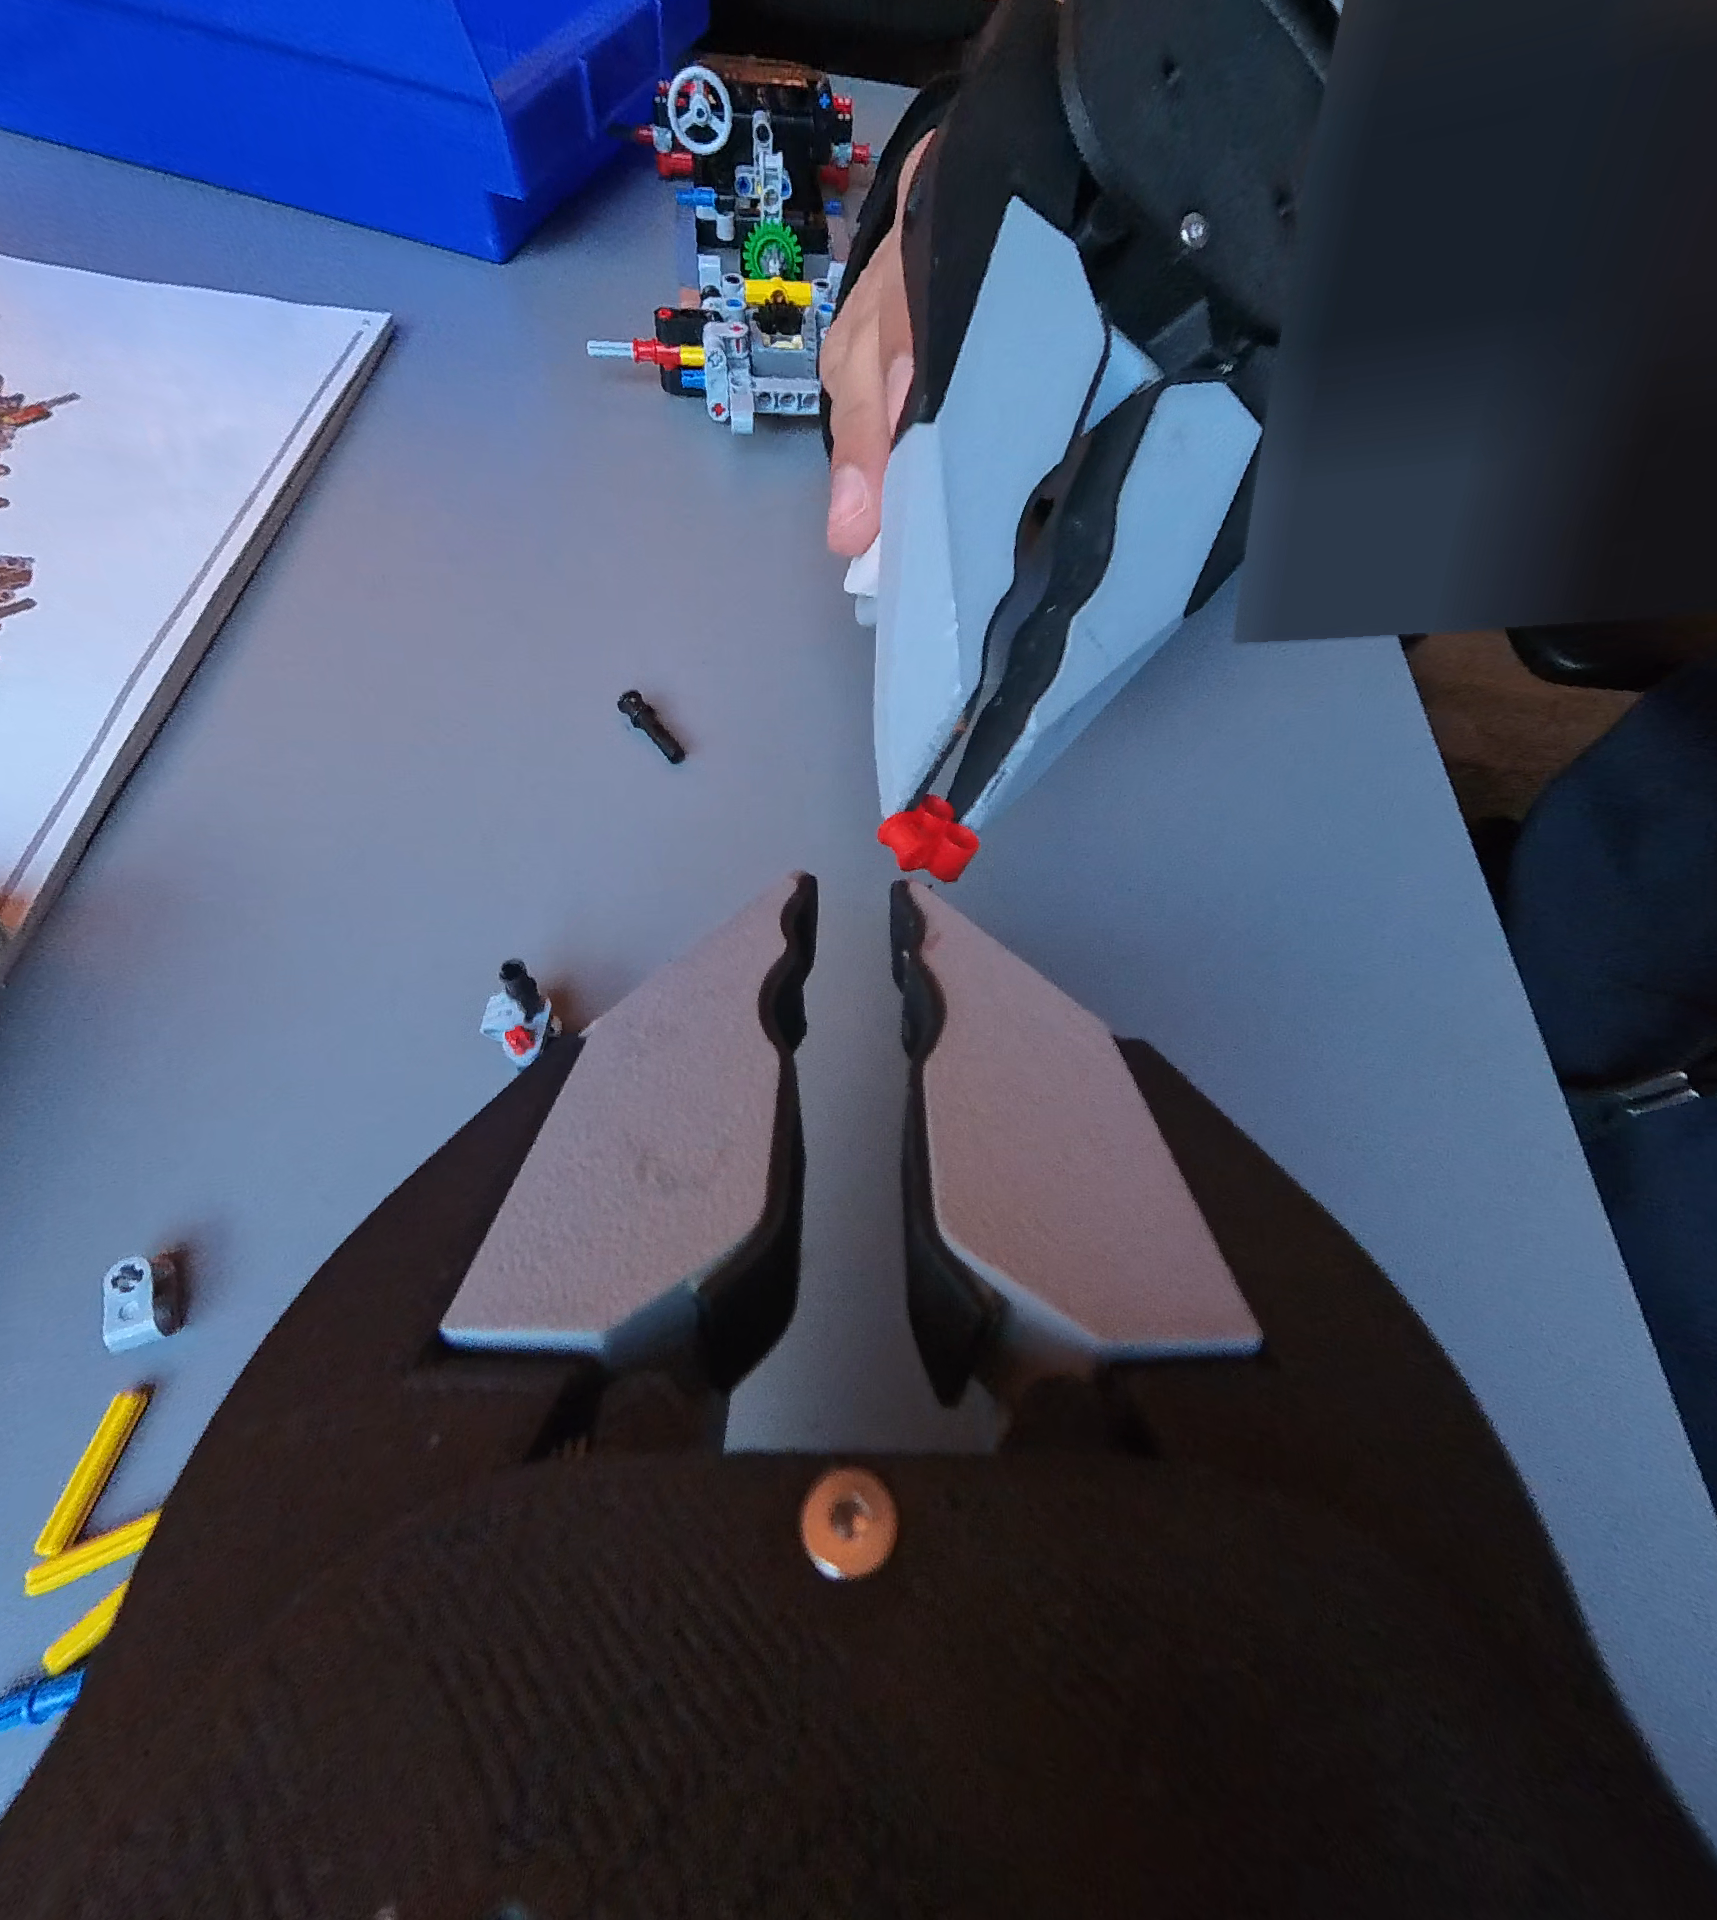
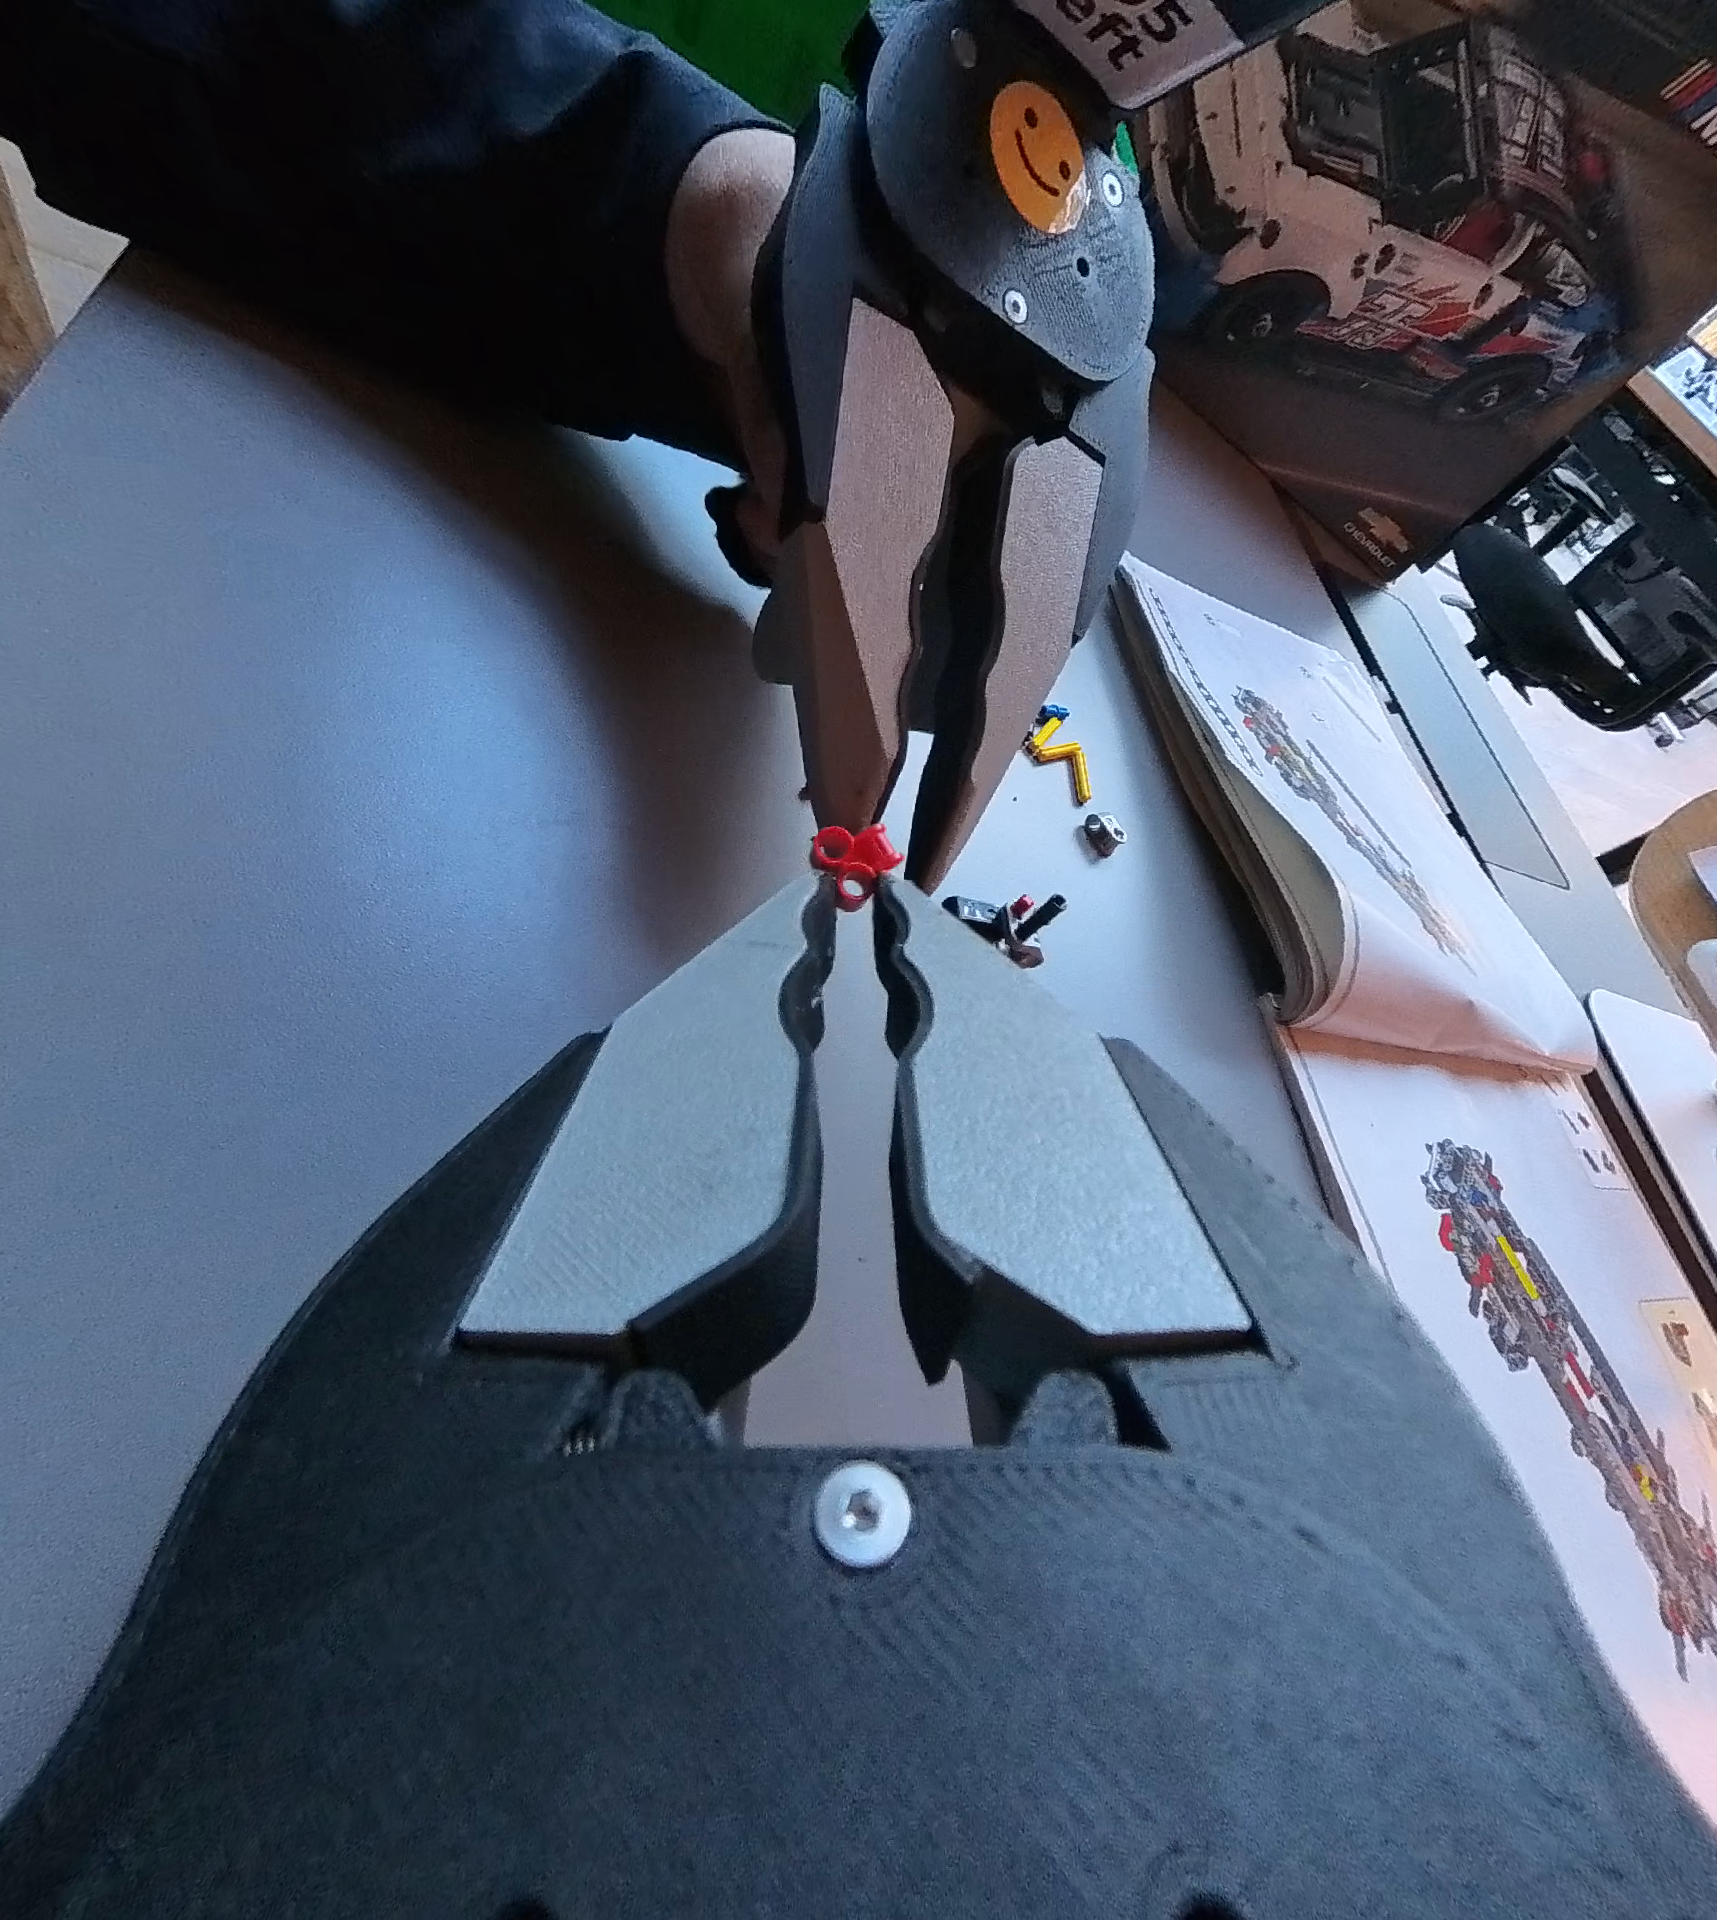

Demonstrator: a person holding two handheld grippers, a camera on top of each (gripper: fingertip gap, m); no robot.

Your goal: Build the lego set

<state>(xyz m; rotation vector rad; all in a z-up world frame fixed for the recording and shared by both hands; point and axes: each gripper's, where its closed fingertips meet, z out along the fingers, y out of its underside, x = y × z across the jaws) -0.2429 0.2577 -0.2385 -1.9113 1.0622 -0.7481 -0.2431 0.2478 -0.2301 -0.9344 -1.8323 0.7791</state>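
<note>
My right gripper [image 2: 852, 891] was clamped on a small red connector [image 2: 856, 857], lifted over the grey table [image 2: 314, 831]. My left gripper [image 1: 854, 883] stood slightly apart with nothing between its fingers, its tips just beside that piece. Farther off lay a black pin [image 1: 650, 725], an open booklet [image 1: 106, 499] and a half-built model [image 1: 755, 249].

Black-bodied tool [image 2: 849, 894] with grey fingers [image 2: 688, 1143], silver screw [image 2: 861, 1511], dark sleeve [image 2: 366, 156]

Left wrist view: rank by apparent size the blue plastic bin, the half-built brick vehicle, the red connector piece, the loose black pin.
1. Blue plastic bin, cropped by the frame
2. Half-built brick vehicle
3. Red connector piece
4. Loose black pin; close to the connector, so that order is unsure.
</note>
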